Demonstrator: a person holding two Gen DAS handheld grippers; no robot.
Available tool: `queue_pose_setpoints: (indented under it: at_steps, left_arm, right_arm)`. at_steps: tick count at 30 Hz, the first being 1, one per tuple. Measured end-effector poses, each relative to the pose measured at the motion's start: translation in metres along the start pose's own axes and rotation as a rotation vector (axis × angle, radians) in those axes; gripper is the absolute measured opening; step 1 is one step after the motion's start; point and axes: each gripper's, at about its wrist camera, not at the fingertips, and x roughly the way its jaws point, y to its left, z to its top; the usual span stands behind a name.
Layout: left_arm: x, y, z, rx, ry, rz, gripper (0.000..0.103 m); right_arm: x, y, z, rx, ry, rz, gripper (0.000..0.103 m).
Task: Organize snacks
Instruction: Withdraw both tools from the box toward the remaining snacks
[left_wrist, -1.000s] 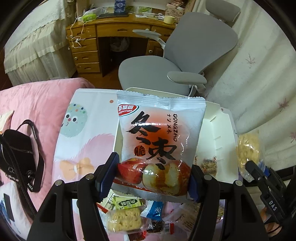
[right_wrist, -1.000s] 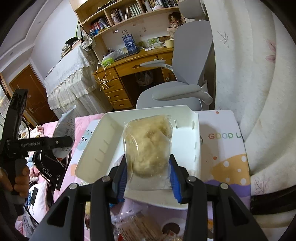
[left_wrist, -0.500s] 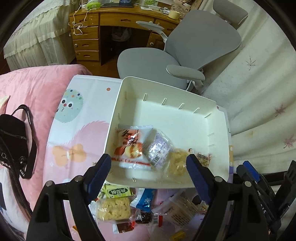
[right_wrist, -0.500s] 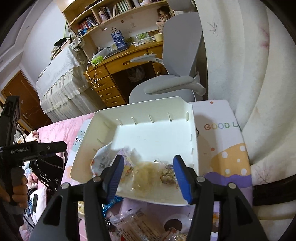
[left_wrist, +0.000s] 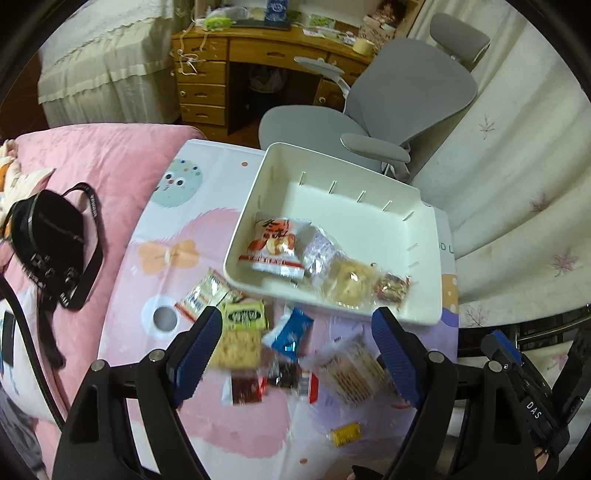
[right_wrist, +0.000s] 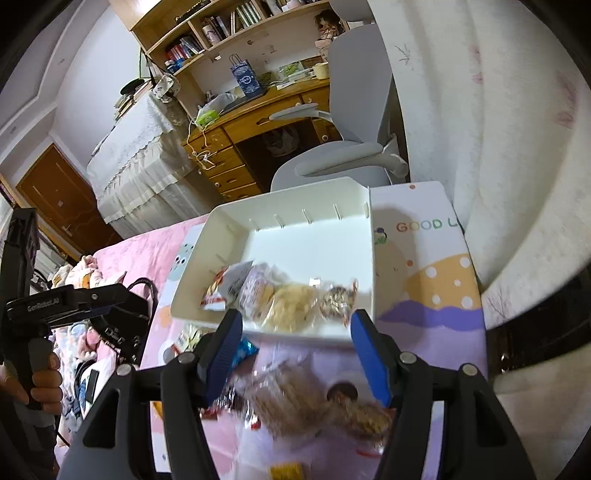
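A white bin sits on a printed mat on the bed. Along its near wall lie a red-and-white jujube packet, a clear purple-print packet, a pale puffed-snack bag and a small dark mixed snack. My left gripper is open and empty above loose snacks: a cracker pack, a blue packet, a wafer pack. My right gripper is open and empty just short of the bin.
A black bag lies on the pink blanket at left. A small yellow packet lies near the mat's front. A grey office chair and a wooden desk stand beyond the bin. White curtain at right.
A second ago both grippers held packets over the bin; both opened and dropped them in. Since half a second ago both have pulled back toward the loose snack pile.
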Motion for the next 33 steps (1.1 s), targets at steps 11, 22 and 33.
queue_pose_setpoints:
  at_steps: [11,22,33]
  left_arm:
    - [-0.044,-0.007,-0.090,-0.058,-0.035,0.052,0.082]
    - [-0.050,-0.003,-0.148,-0.087,0.017,0.117,0.082]
    - [-0.037,0.024,-0.167,-0.065,0.071,0.157,0.082]
  right_arm:
    - [-0.035,-0.027,-0.045,0.033,0.086,0.102,0.067]
    - [-0.029,-0.040,-0.079,0.079,0.215,0.176,0.067]
    - [-0.007,-0.024,-0.108,0.120,0.328,0.205,0.067]
